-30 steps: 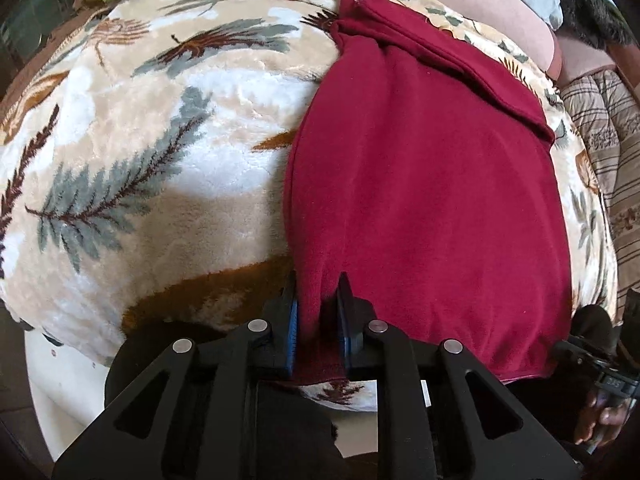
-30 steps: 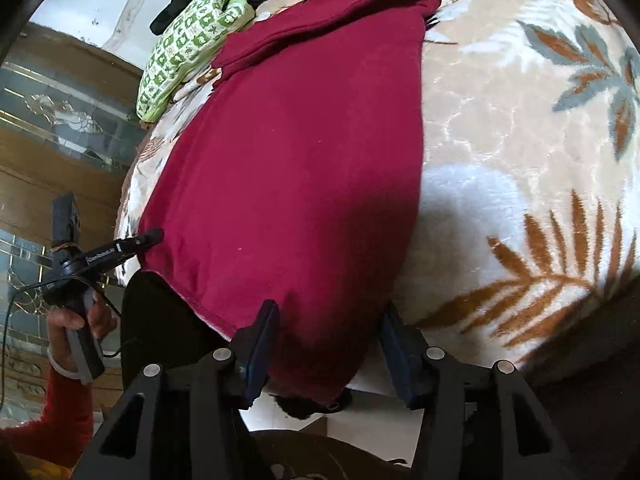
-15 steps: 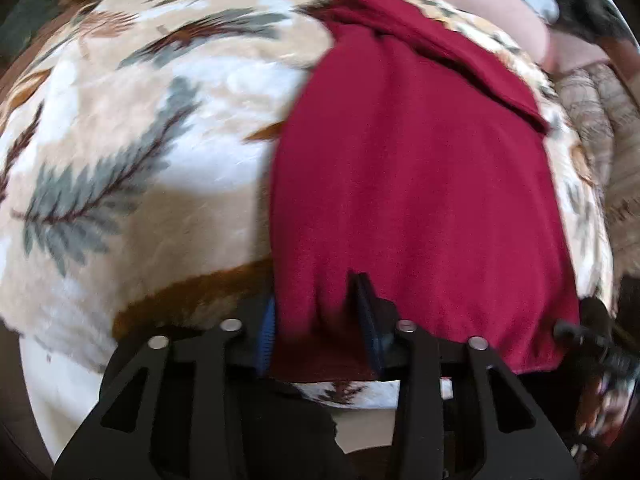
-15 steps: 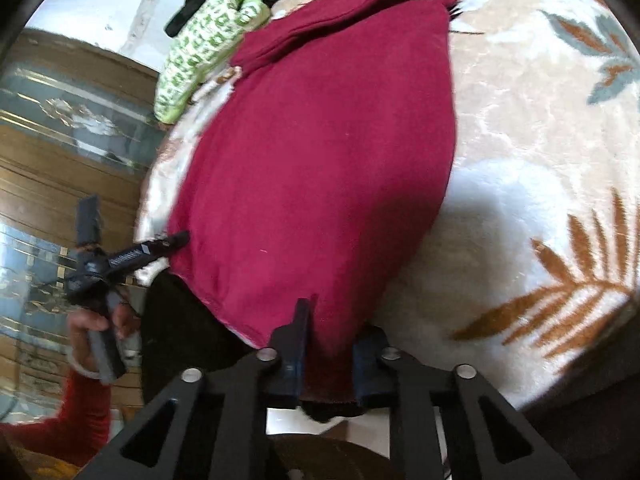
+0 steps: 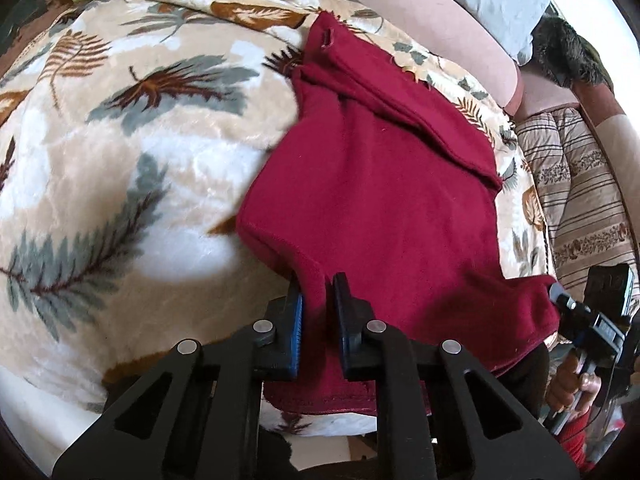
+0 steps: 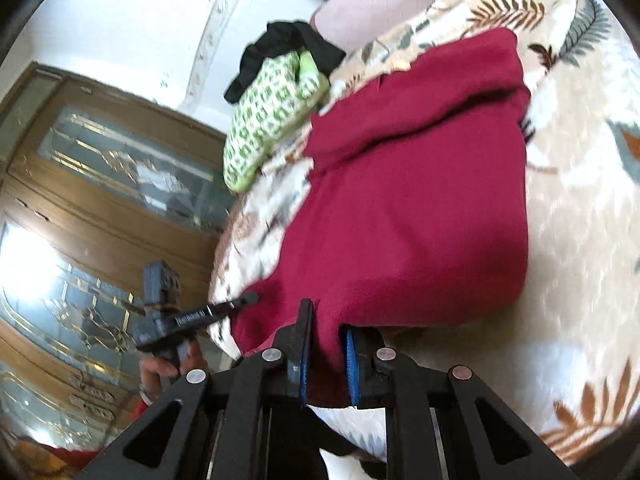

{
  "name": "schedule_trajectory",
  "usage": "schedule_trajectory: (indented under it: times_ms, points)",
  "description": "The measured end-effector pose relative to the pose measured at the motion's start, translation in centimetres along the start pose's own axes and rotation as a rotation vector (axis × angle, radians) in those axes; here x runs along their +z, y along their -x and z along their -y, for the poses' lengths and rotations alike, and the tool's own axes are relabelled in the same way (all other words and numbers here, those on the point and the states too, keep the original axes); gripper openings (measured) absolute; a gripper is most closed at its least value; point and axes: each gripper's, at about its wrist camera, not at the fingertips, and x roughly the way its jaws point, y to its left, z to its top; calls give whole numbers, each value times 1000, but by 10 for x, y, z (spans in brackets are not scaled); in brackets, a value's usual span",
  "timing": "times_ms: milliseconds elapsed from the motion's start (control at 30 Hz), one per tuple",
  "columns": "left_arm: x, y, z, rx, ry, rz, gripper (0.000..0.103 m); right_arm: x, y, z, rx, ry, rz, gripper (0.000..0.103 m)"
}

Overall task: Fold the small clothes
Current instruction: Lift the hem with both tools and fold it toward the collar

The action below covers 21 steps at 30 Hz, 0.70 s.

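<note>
A dark red garment (image 5: 380, 200) lies on a leaf-patterned blanket (image 5: 120, 160), its far end folded over. My left gripper (image 5: 318, 292) is shut on the garment's near left hem corner and holds it raised off the blanket. My right gripper (image 6: 326, 320) is shut on the near right hem corner of the same garment (image 6: 400, 220), also raised. The right gripper also shows in the left wrist view (image 5: 560, 300) at the far right. The left gripper also shows in the right wrist view (image 6: 240, 302) at the left.
A green-and-white patterned cloth (image 6: 272, 108) and a black garment (image 6: 288, 48) lie at the blanket's far end. A striped quilt (image 5: 580, 200) lies to the right. A wooden cabinet with glass doors (image 6: 80, 200) stands to the left of the bed.
Both grippers closed on the hem corners over the last second. They have since lifted the near edge and carried it forward over the garment.
</note>
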Motion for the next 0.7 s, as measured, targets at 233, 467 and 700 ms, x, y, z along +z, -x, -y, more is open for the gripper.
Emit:
schedule_trajectory:
  times_ms: [233, 467, 700]
  points:
    - [8, -6, 8, -8, 0, -34, 13, 9, 6, -2, 1, -9, 20, 13]
    - [-10, -18, -3, 0, 66, -104, 53, 0, 4, -4, -7, -6, -11, 13]
    - [-31, -36, -6, 30, 77, -144, 56, -11, 6, 0, -28, -5, -31, 13]
